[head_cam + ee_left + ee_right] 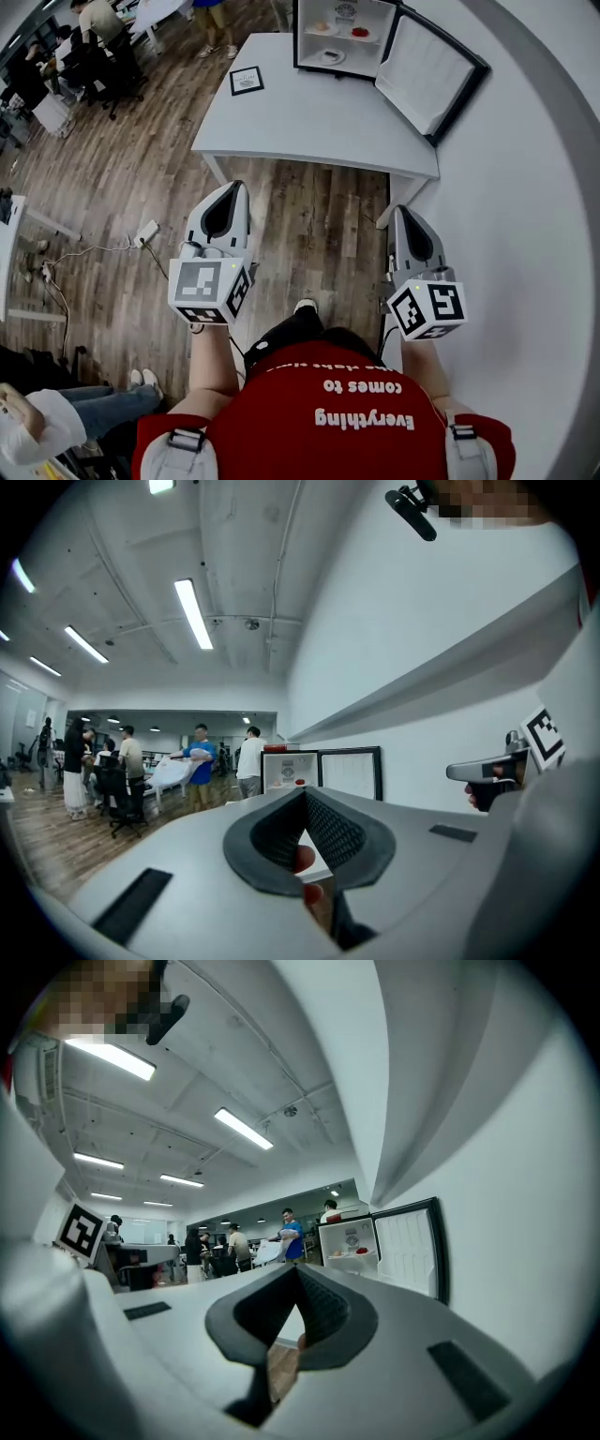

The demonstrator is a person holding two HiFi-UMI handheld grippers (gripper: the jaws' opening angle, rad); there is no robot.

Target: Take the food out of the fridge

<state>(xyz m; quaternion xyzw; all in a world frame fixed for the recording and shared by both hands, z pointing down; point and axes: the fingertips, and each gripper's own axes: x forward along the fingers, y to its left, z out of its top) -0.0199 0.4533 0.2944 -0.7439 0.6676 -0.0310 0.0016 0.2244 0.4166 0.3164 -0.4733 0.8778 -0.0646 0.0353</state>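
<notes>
Head view: fridge [343,36] on table [309,122], wood floor [122,159]

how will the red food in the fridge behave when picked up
The red food looks small, so probably light. It sits low on its shelf, so tipping seems unlikely. Softness is too small to tell.

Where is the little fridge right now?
In the head view the fridge stands at the far end of the white table, top middle, with its door swung open to the right.
</notes>
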